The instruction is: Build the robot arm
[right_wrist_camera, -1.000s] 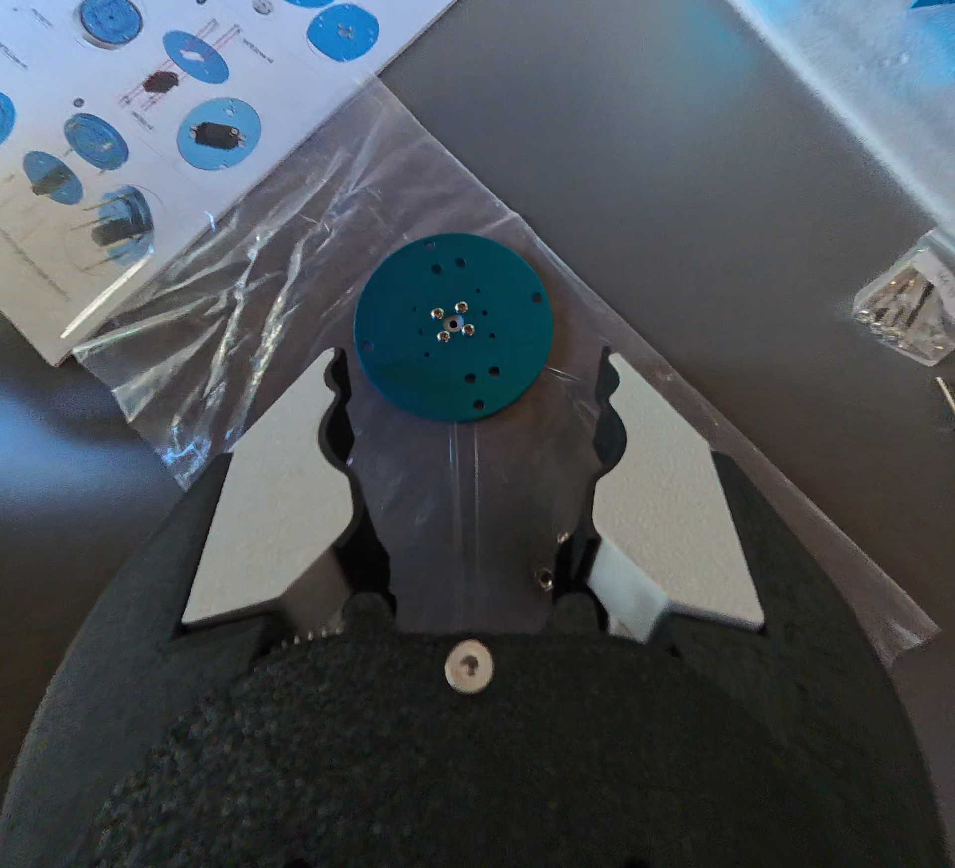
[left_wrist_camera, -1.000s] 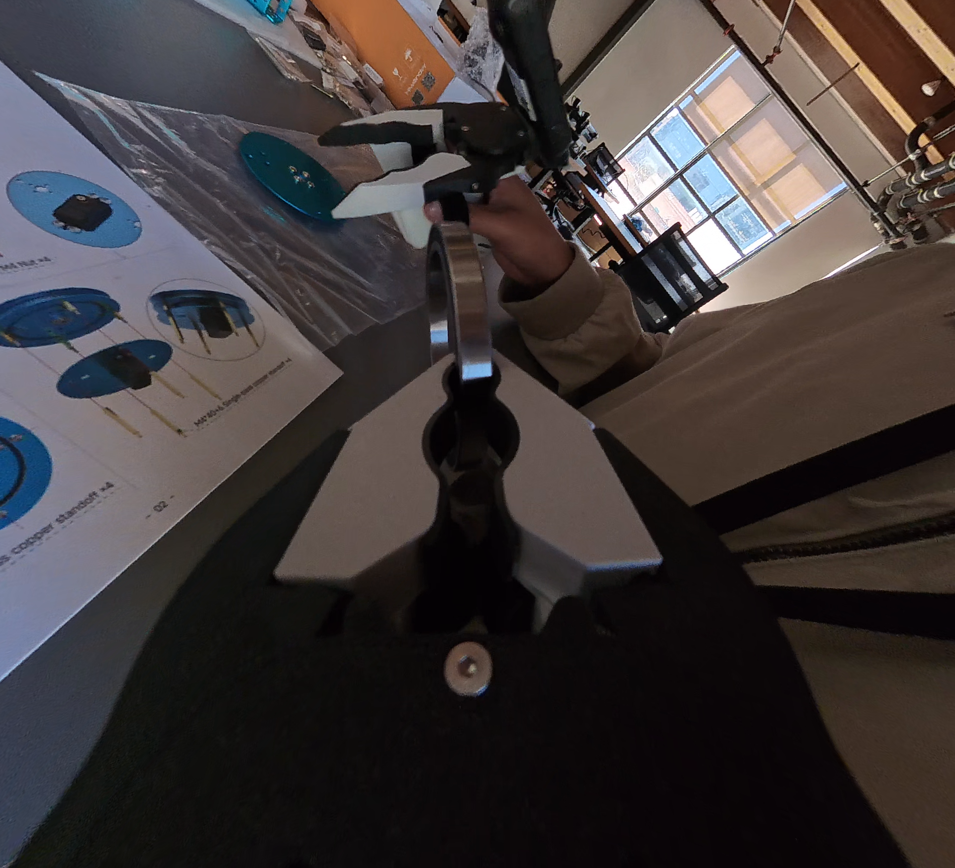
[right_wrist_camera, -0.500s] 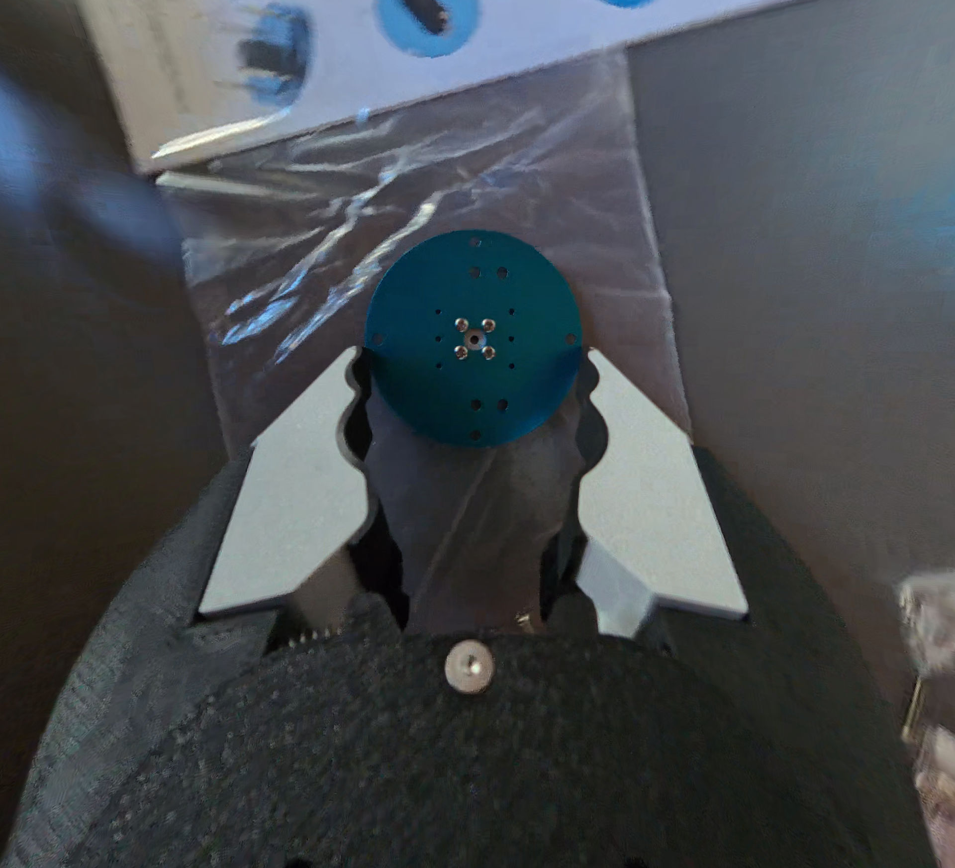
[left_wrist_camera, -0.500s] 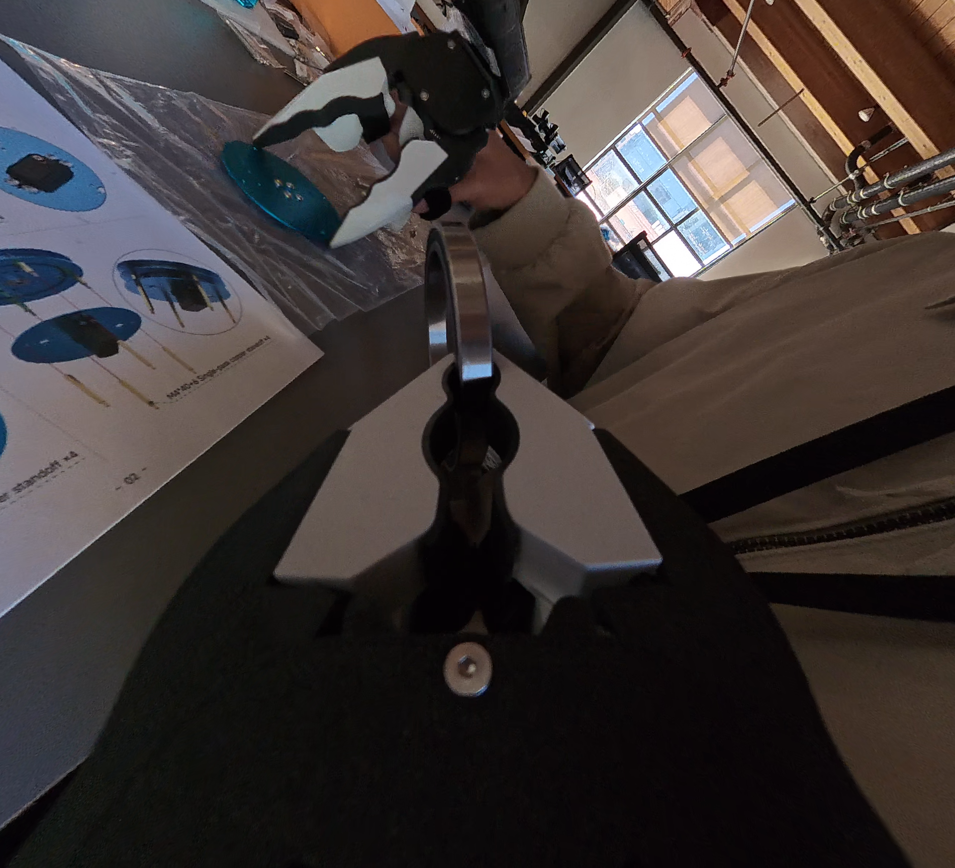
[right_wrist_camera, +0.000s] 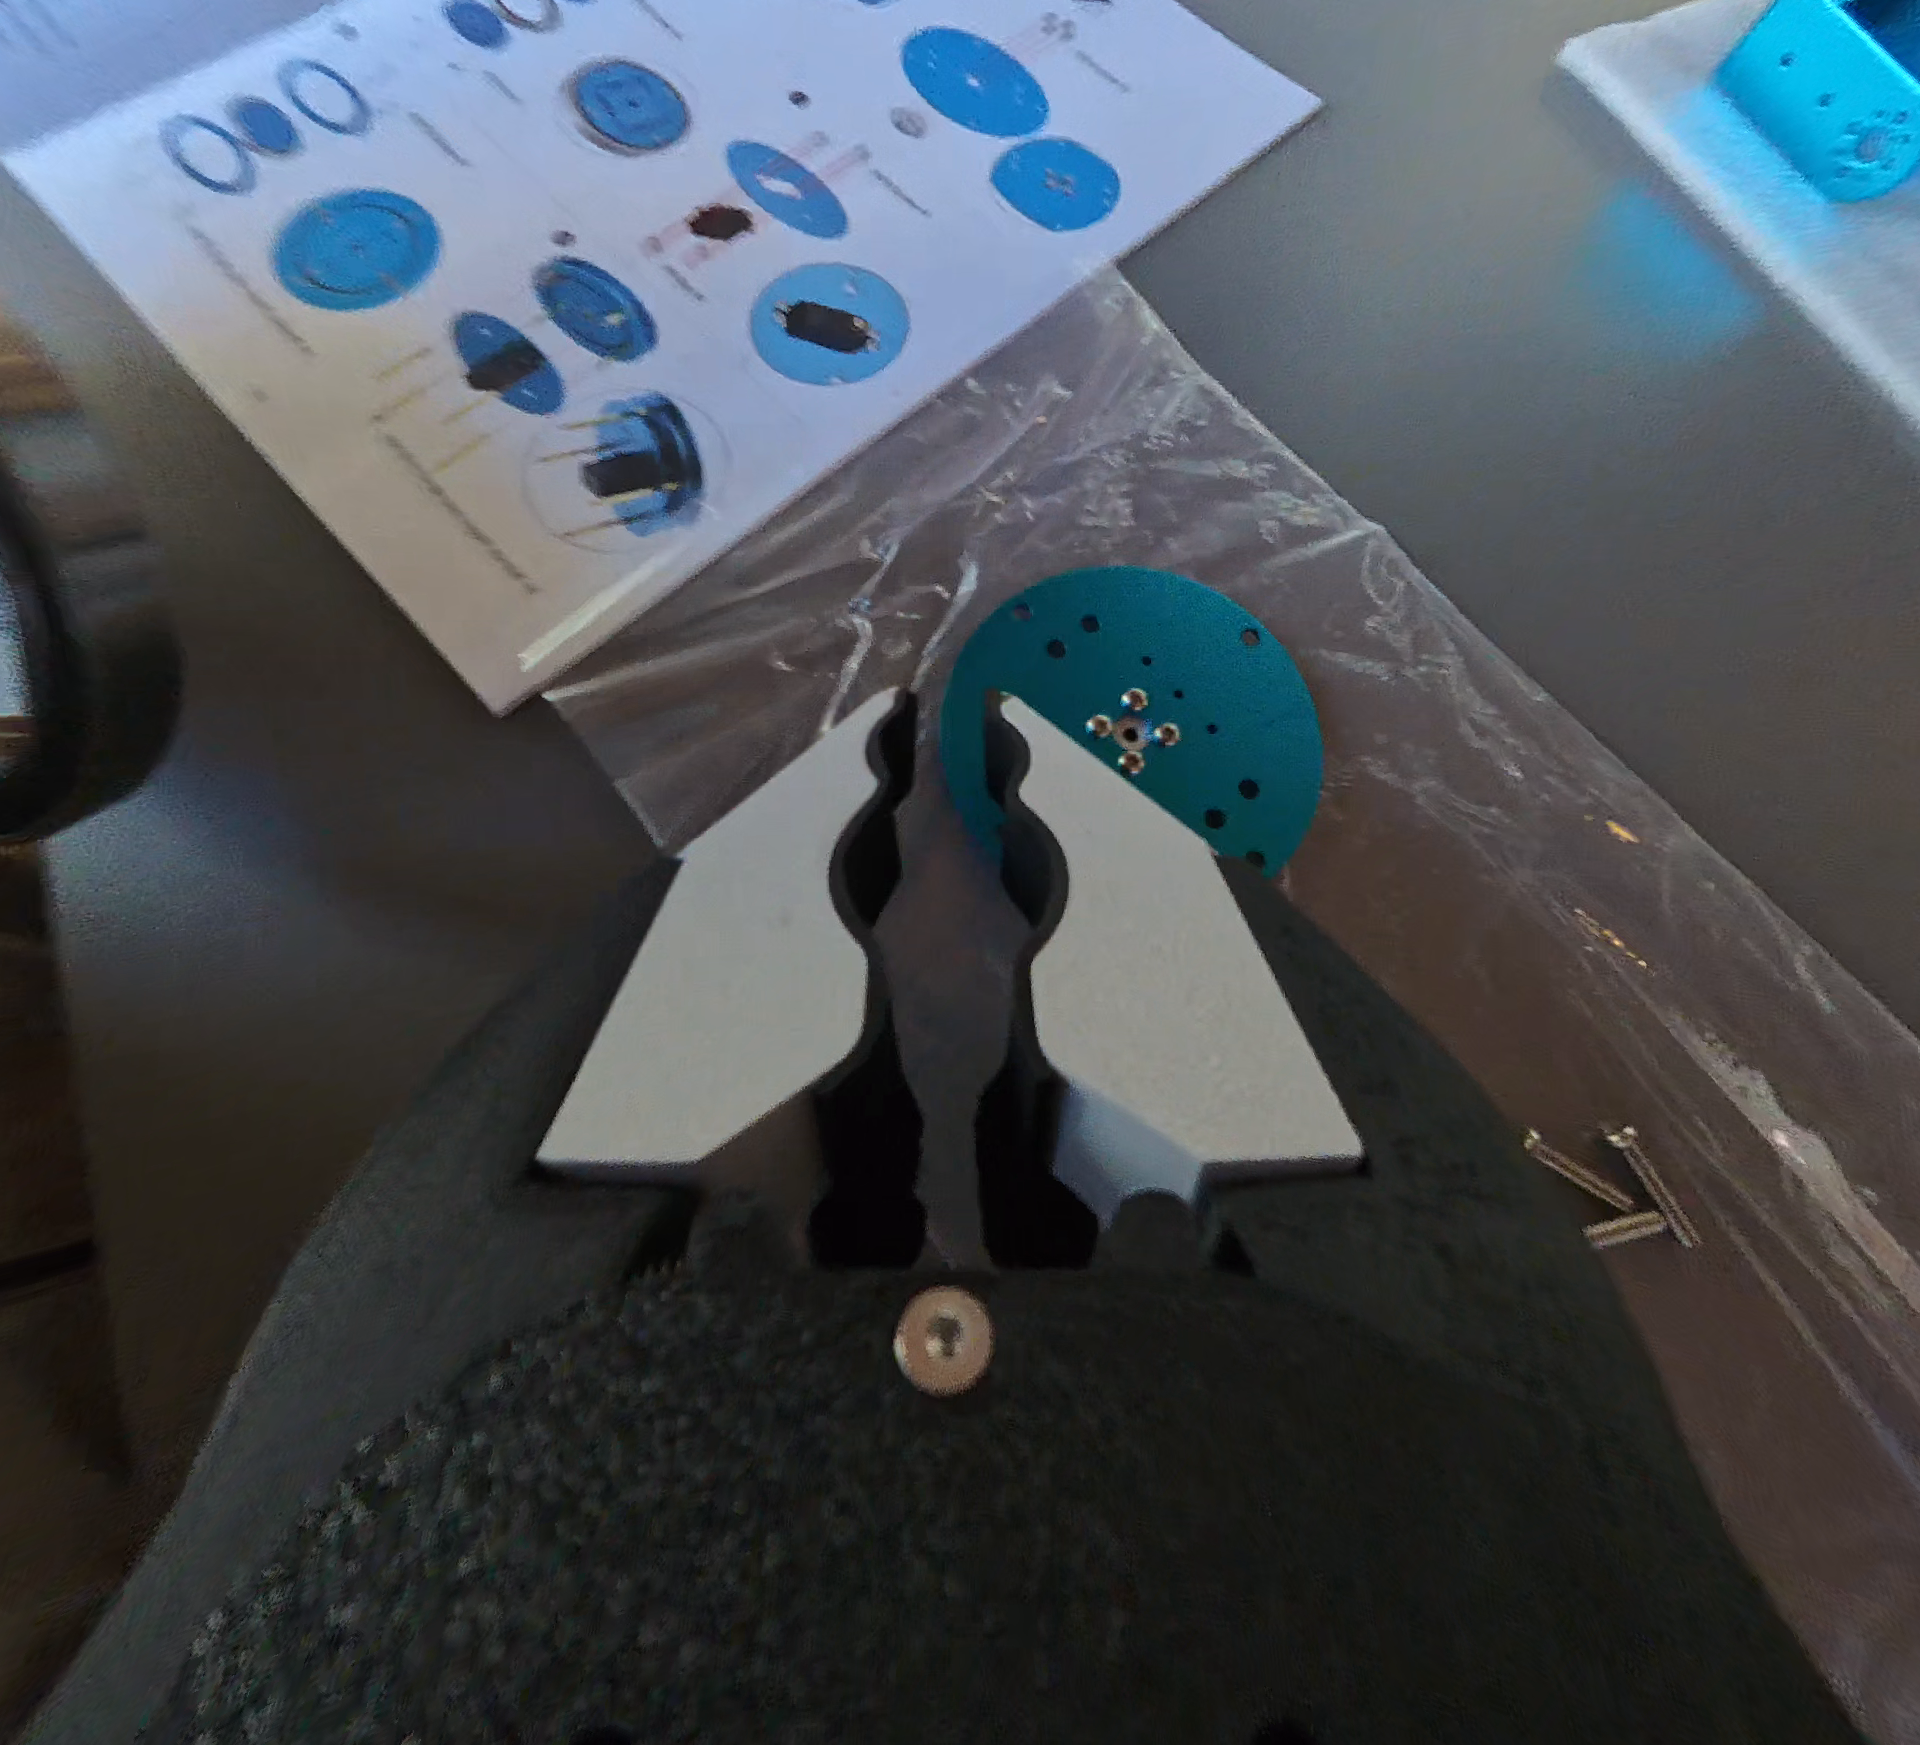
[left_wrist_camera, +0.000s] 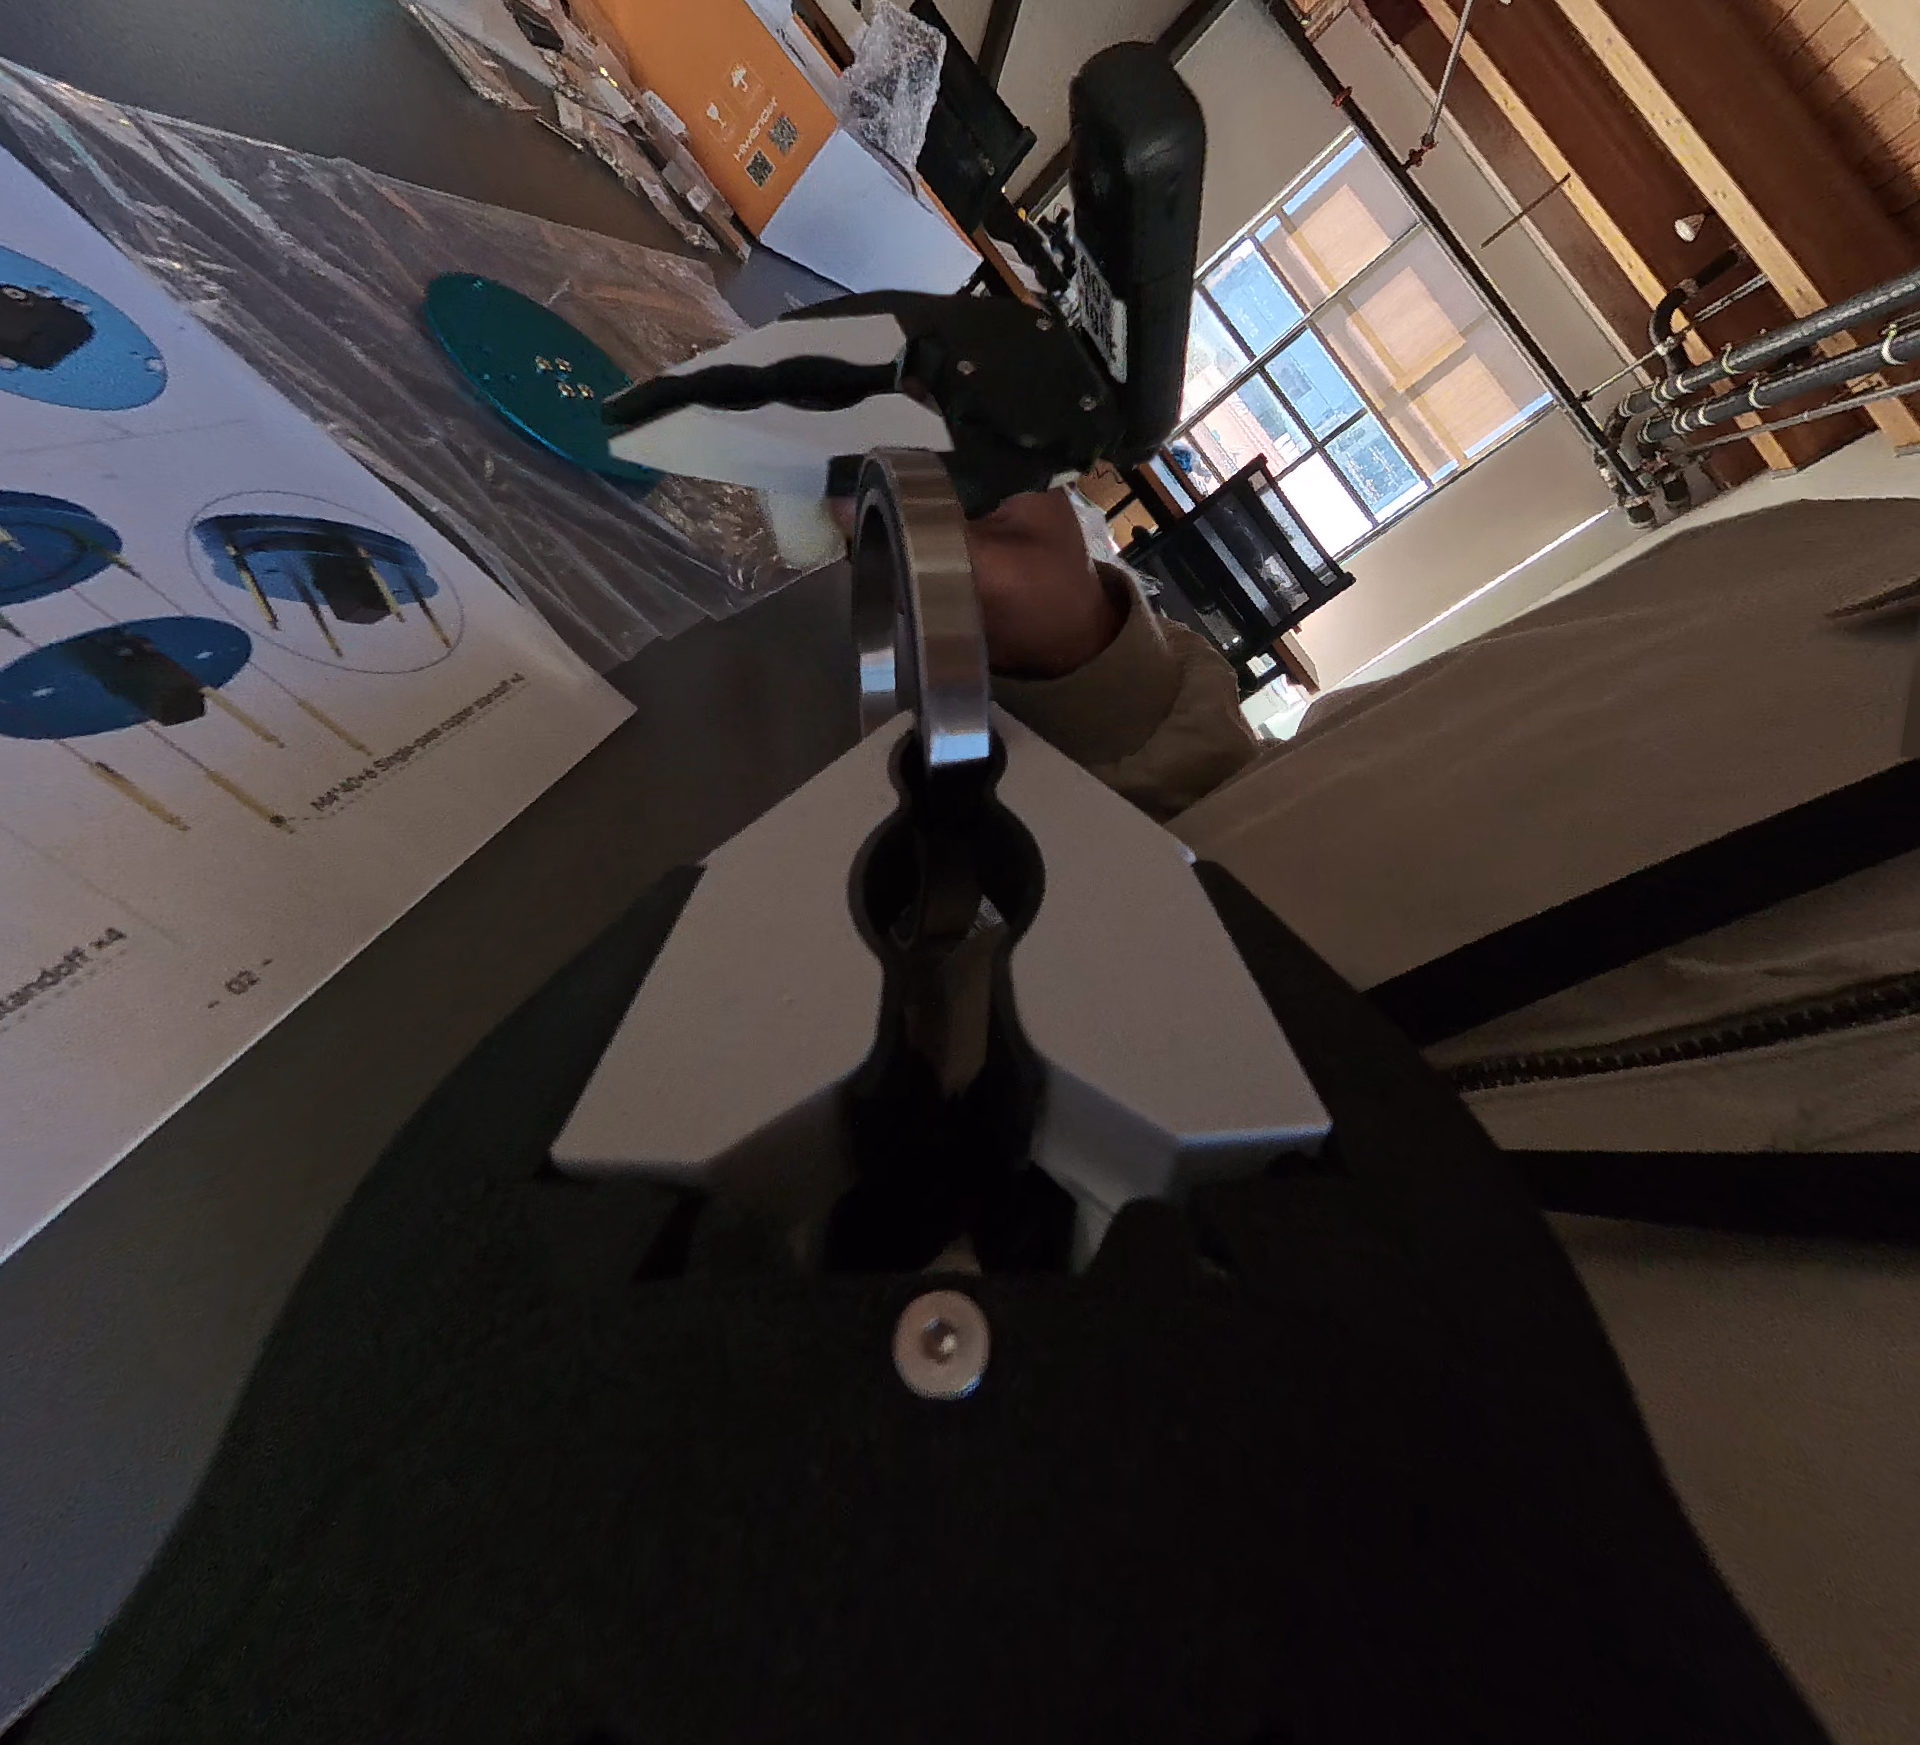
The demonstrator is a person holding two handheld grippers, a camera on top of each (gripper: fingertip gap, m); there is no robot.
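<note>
My left gripper [left_wrist_camera: 940,745] is shut on a steel ring [left_wrist_camera: 935,594] and holds it upright, edge on, above the grey table. My right gripper [right_wrist_camera: 951,703] has its jaws drawn almost together with only a narrow gap. It sits low over the left edge of a flat teal disc [right_wrist_camera: 1153,708] with small holes and centre screws. Its right finger [right_wrist_camera: 1122,916] covers part of the disc, and nothing clearly sits gripped between the jaws. In the left wrist view the right gripper [left_wrist_camera: 623,428] reaches the disc [left_wrist_camera: 499,355], held by a hand [left_wrist_camera: 1039,594].
The disc lies on a clear plastic bag [right_wrist_camera: 1403,708] next to a white instruction sheet [right_wrist_camera: 644,168]. Loose screws [right_wrist_camera: 1621,1186] lie at the right. A blue metal bracket [right_wrist_camera: 1829,95] is at the far right. An orange-and-white box [left_wrist_camera: 665,22] stands at the back. Left tips to right tips: about 15 cm.
My right gripper has gone from wide open around the disc to nearly closed and has shifted left, so the disc now sits under its right finger. The left still holds the ring.
</note>
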